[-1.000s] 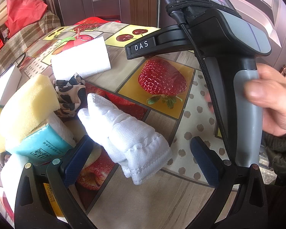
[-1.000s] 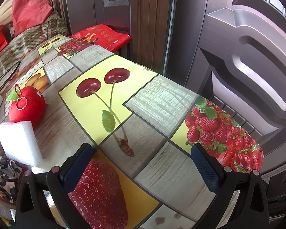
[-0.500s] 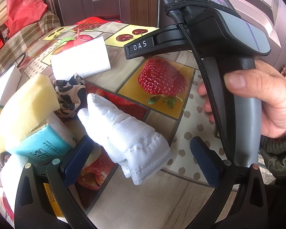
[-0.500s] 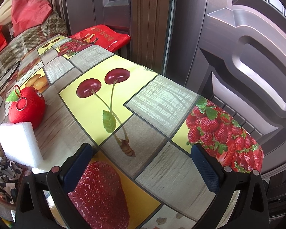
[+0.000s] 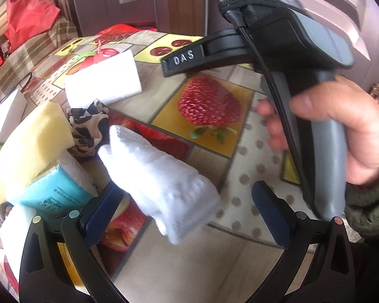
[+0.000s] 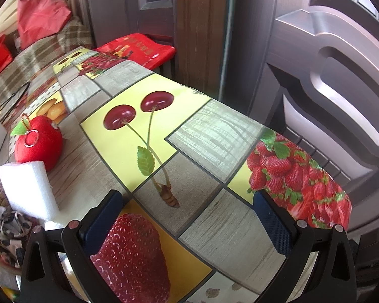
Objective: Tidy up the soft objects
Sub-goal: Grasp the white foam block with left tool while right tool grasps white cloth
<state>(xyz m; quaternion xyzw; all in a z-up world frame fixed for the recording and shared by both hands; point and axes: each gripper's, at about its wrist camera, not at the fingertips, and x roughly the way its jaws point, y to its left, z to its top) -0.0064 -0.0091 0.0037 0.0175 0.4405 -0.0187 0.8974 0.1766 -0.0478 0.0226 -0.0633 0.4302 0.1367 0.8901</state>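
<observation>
The left tool (image 5: pixel 187 212) is seen spread wide, with nothing between its blue pads; the folded white cloth (image 5: pixel 161 176) lies on the surface (image 5: pixel 194 265) just ahead of it, nearer the left pad, though contact cannot be made out. Taking the white cloth as landmark: a leopard-print fabric (image 5: pixel 88 126) is bunched just behind it, a yellow sponge (image 5: pixel 32 146) is stacked on a teal tissue pack (image 5: pixel 53 192) to its left, and a white foam block (image 5: pixel 103 78) rests farther back.

To the right of the cloth, the right tool's grey handle is gripped by a hand (image 5: pixel 341 136), thumb laid across the front, fingers curled behind, wrist in a green cuff (image 5: pixel 366 212); the handle stands nearly upright.

In the right wrist view, the right tool (image 6: pixel 187 219) is held released above the fruit-printed surface, nothing between its pads. The foam block is seen at the left edge, with a red plush apple (image 6: pixel 39 141) just behind it.
</observation>
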